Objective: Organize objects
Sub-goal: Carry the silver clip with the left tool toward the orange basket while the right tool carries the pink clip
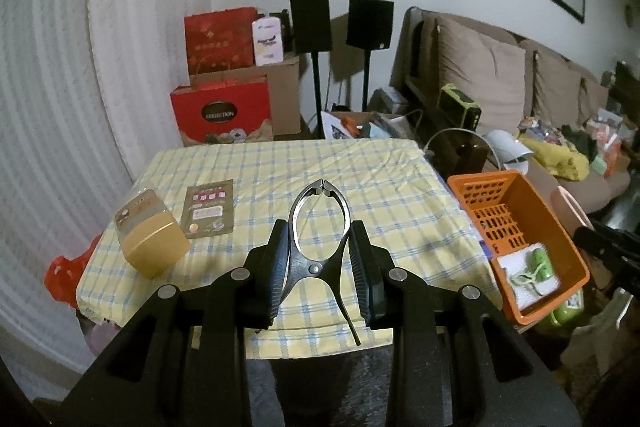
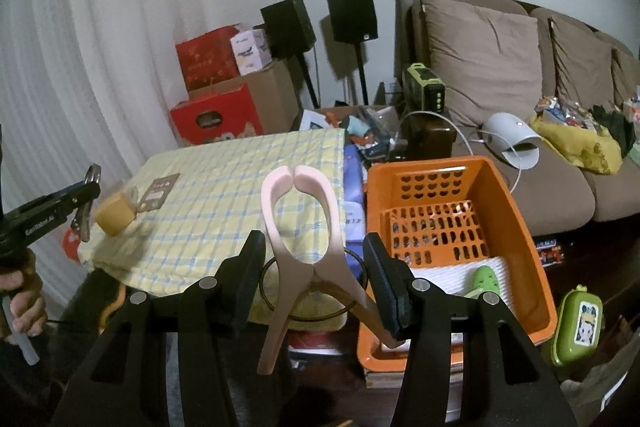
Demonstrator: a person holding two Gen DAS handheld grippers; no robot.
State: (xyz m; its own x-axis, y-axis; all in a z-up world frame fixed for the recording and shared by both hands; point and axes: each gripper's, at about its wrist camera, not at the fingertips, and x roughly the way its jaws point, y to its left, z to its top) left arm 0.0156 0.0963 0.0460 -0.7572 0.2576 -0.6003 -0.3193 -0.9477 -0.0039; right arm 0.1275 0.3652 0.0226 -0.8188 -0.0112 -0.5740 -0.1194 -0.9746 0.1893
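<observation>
My left gripper (image 1: 319,227) is shut on a silver metal nutcracker-style tool (image 1: 316,268), held in the air over the near edge of the yellow checked table (image 1: 360,163). My right gripper (image 2: 313,239) is shut on pink tongs (image 2: 274,223), tips pointing away, above the gap between the table (image 2: 240,163) and the orange basket (image 2: 424,163). In the right wrist view the left gripper (image 2: 86,195) shows at the far left with the metal tool, a hand (image 2: 22,307) under it. The basket (image 1: 480,179) holds a white cloth (image 1: 516,263) and a green item (image 1: 538,259).
A gold box (image 1: 152,239) and a brown card (image 1: 208,207) lie on the table's left side. Red gift boxes (image 1: 222,115), cardboard and two speakers on stands stand behind it. A cluttered sofa (image 2: 540,187) is behind the basket. A green case (image 2: 580,323) lies to the basket's right.
</observation>
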